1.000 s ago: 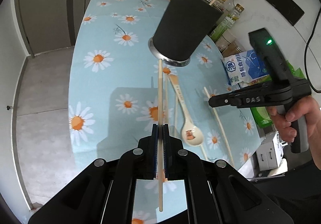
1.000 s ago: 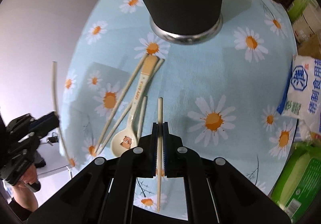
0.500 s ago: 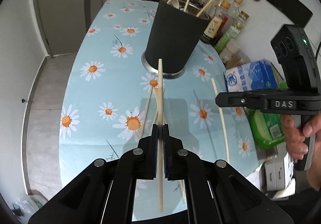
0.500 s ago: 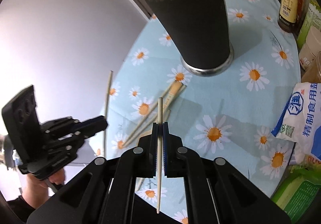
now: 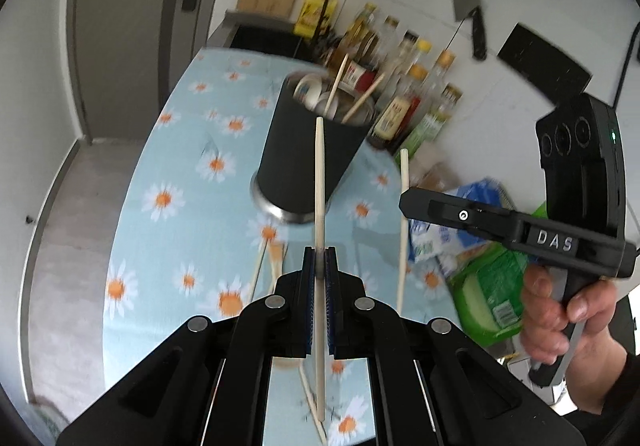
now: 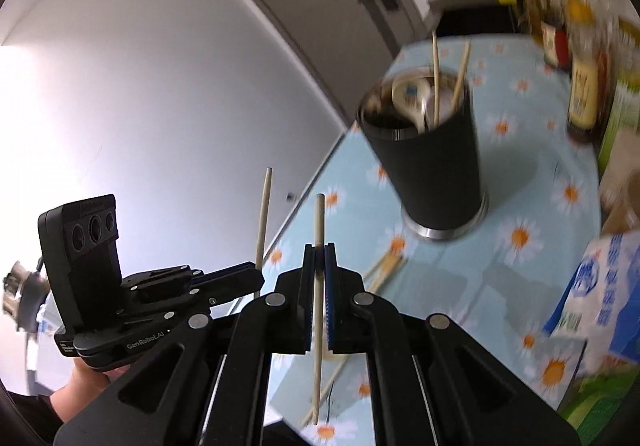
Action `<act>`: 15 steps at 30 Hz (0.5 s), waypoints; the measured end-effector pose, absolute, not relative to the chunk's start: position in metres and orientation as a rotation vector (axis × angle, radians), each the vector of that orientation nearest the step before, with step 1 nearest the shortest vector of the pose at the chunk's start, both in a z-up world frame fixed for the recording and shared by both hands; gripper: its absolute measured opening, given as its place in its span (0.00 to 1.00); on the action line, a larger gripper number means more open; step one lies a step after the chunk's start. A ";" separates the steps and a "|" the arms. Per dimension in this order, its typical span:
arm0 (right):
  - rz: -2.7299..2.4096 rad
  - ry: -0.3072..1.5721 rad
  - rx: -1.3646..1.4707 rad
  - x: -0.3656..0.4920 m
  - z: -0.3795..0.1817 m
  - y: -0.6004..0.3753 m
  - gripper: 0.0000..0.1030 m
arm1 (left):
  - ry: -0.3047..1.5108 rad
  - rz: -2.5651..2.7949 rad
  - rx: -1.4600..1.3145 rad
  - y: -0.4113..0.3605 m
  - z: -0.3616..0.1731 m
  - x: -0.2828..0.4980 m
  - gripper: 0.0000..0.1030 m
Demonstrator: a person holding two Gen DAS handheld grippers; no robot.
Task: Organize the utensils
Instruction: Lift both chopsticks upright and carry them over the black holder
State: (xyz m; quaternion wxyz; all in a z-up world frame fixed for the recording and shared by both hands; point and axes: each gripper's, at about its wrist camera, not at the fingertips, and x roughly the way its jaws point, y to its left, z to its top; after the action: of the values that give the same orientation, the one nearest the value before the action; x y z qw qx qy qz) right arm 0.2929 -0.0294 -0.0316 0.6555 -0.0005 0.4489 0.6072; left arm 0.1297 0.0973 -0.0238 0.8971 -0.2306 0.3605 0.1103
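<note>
A kitchen table under a daisy-print cloth carries the dark utensil cup, where spoons and chopsticks already stand. The left gripper is clamped on one pale chopstick, and the right gripper is clamped on another chopstick. Both sticks are pinched partway along, tips free, probably so they can drop into the cup's mouth. More loose chopsticks lie on the cloth near the cup's base. Bottles crowd behind.

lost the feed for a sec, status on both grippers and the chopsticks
Left gripper shut on a chopstick. Right gripper shut on another chopstick. Both raised short of the black holder; path clear, more utensils on the tablecloth.
</note>
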 end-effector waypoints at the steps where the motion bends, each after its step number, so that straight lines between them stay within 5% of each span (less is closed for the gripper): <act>1: 1.358 0.994 -0.001 0.293 -0.028 -0.028 0.05 | 0.730 0.213 -0.474 0.100 -0.021 0.132 0.03; 15: 1.157 0.825 0.087 0.320 0.042 -0.008 0.05 | 0.550 0.005 -0.377 0.155 0.029 0.180 0.03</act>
State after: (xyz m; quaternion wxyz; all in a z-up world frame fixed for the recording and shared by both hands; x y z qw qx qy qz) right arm 0.3200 -0.0079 0.0417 0.7573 0.0399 0.3784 0.5307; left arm 0.1804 0.1550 0.0286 0.9449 -0.1851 0.2699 0.0023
